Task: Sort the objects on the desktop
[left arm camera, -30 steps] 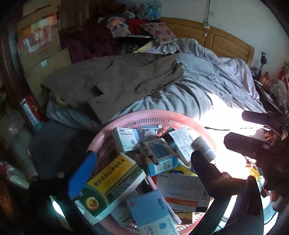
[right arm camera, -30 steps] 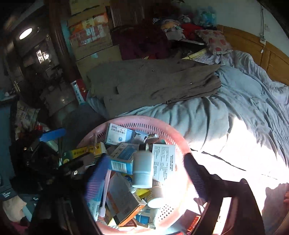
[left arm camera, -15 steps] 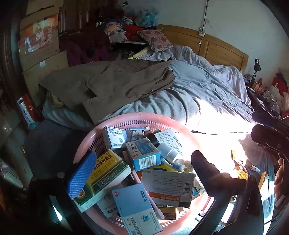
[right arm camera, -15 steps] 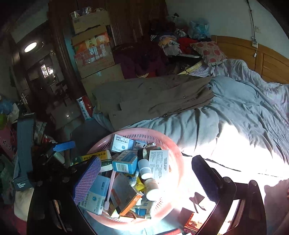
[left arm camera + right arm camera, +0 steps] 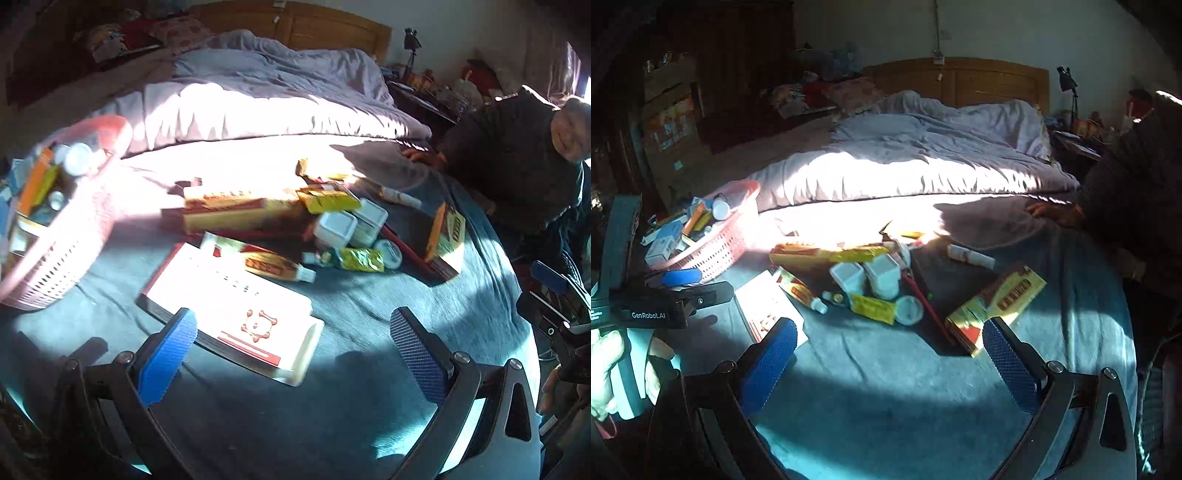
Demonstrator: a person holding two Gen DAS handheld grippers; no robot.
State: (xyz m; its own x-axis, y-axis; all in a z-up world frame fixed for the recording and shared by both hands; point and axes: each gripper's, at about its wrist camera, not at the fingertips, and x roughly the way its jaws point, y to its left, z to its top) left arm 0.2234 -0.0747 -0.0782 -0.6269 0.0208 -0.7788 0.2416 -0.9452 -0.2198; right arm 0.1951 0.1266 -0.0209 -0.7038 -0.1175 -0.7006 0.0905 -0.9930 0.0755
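A pile of loose items lies on the blue cover (image 5: 886,398): a flat white box with a red logo (image 5: 236,306) (image 5: 764,306), a long yellow-red box (image 5: 236,210), two white square tubs (image 5: 336,229) (image 5: 864,277), a tube (image 5: 277,264) (image 5: 798,291) and a yellow-lidded carton (image 5: 997,299). The pink basket (image 5: 74,221) (image 5: 716,247), full of medicine boxes, stands to the left. My left gripper (image 5: 295,354) hovers open just short of the white box. My right gripper (image 5: 888,363) is open over bare cover, in front of the pile.
A person in dark clothes (image 5: 517,147) leans in from the right, one hand (image 5: 1052,214) on the bed's edge. A sunlit grey quilt (image 5: 923,173) and wooden headboard (image 5: 960,81) lie behind. The left gripper's body (image 5: 646,314), held in a hand, shows at far left in the right wrist view.
Both views have swung away from above the pink basket to the right. The basket now sits at the left and the pile of loose items fills the middle. Both grippers stay open.
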